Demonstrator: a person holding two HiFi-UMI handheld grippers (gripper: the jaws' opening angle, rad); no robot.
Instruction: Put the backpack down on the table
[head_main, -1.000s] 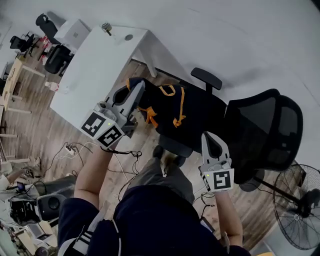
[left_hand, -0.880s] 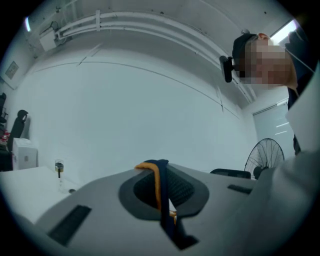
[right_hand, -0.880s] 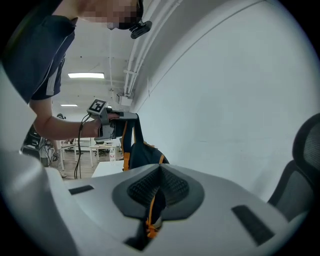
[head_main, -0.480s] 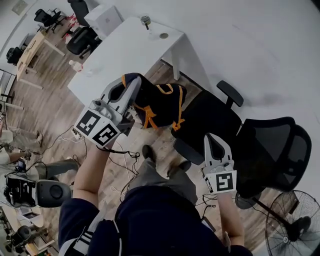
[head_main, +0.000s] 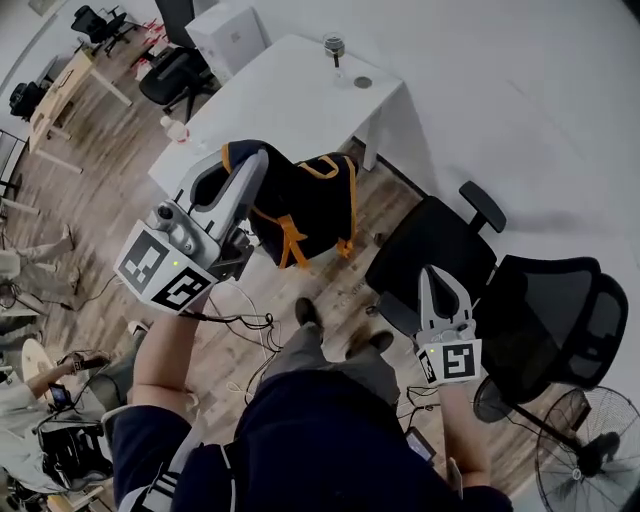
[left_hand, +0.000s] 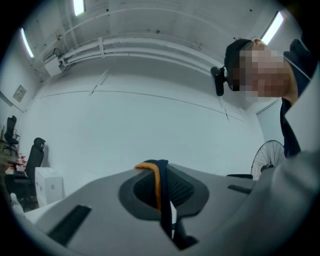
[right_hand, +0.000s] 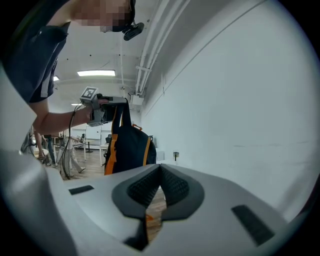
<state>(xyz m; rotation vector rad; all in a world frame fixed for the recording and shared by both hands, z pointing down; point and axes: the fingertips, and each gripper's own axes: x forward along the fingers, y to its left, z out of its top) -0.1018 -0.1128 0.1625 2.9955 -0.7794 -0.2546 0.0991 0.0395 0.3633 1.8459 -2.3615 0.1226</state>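
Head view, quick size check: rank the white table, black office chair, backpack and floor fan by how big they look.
1. office chair and table: about alike, and the chair is nearer the camera, so I won't rank them.
2. backpack.
3. fan, partly cut off by the frame edge.

White table (head_main: 290, 100), small object (head_main: 333, 45) on it

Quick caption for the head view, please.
Left gripper holds the navy-and-orange backpack aloft by its strap near the white table; right gripper shut, empty.
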